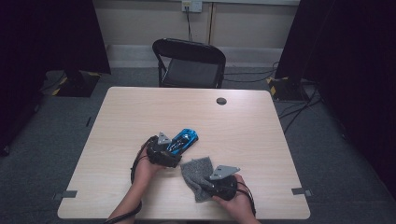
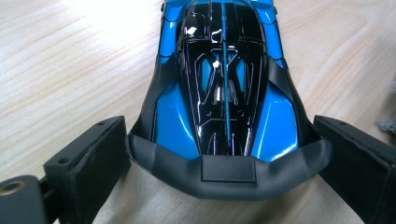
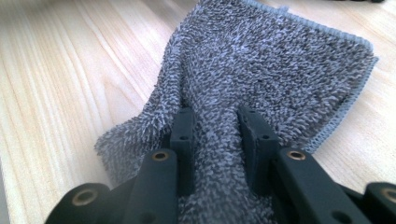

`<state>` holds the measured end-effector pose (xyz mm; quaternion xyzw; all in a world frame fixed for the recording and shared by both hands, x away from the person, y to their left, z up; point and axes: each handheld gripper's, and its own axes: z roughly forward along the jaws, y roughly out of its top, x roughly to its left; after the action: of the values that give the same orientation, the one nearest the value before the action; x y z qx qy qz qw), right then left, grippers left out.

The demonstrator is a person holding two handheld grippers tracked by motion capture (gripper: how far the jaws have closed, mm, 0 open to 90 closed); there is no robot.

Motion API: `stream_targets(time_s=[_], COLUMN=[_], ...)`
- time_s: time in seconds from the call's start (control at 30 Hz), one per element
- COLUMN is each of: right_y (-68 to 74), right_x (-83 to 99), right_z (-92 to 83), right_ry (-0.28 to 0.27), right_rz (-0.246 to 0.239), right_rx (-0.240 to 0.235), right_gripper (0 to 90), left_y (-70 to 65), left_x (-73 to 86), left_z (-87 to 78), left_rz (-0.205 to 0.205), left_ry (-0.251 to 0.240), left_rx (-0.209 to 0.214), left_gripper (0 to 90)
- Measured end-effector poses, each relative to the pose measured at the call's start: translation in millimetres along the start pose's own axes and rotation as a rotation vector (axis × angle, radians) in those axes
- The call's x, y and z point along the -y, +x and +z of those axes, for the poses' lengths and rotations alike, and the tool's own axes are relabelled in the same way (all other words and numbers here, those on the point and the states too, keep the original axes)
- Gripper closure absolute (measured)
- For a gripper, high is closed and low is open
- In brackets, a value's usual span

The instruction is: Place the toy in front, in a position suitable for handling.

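While right jaws pinch nubby grey cloth (image 3: 261, 60), left jaws apparently clasp glossy blue car (image 2: 224, 84).

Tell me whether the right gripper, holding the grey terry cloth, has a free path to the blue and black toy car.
Probably yes. The right gripper pinches the grey terry cloth, and bare wooden table lies between it and the blue and black toy car. The left gripper flanks only the car's rear.
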<state>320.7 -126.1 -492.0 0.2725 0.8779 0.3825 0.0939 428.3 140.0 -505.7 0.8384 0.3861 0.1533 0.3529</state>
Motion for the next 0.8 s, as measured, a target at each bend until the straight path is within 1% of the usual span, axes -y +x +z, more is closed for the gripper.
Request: stream_targets(time_s=[0.03, 0.07, 0.1, 0.17, 0.2, 0.23, 0.3, 0.53, 0.7, 0.8], right_y=[0.3, 0.4, 0.5, 0.3, 0.1, 0.1, 0.1, 0.1, -3.6, -4.2], right_x=[0.0, -0.1, -0.1, 0.0, 0.1, 0.0, -0.1, 0.0, -2.1, -4.6], right_z=[0.0, -0.1, -0.1, 0.0, 0.0, 0.0, 0.1, 0.1, -1.3, -2.4], right_ry=[0.001, 0.002, 0.002, 0.001, 0.0, 0.0, 0.0, -0.002, -0.002, 0.008], right_rz=[0.001, 0.001, 0.001, 0.001, 0.0, 0.0, -0.001, 0.004, 0.026, 0.02], right_rx=[0.001, 0.001, 0.001, 0.001, 0.001, 0.001, 0.001, 0.001, -0.009, -0.006], right_gripper=[69.5, 69.5, 69.5, 69.5, 69.5, 69.5, 69.4, 70.0, 74.8, 76.7], left_y=[-0.5, -1.0, -1.5, -1.9, -1.7, -1.9, -1.0, -1.0, -1.0, -1.0], left_x=[-0.2, -0.7, -0.8, -1.2, -0.9, -0.5, -0.4, -0.4, -0.4, -0.4], left_z=[0.5, 1.2, 1.5, 1.7, 0.0, -1.0, -1.3, -1.2, -1.2, -1.2], left_rz=[0.001, 0.012, 0.01, -0.008, 0.002, 0.008, 0.002, -0.004, -0.005, -0.005], left_ry=[0.001, 0.008, 0.01, -0.003, -0.023, -0.038, -0.04, -0.043, -0.043, -0.043], left_rx=[0.001, 0.002, 0.003, -0.006, 0.006, 0.008, 0.004, 0.004, 0.004, 0.004], left_gripper=[4.1, 2.4, 0.7, 2.2, 8.3, 18.8, 22.7, 23.9, 24.2, 24.1])
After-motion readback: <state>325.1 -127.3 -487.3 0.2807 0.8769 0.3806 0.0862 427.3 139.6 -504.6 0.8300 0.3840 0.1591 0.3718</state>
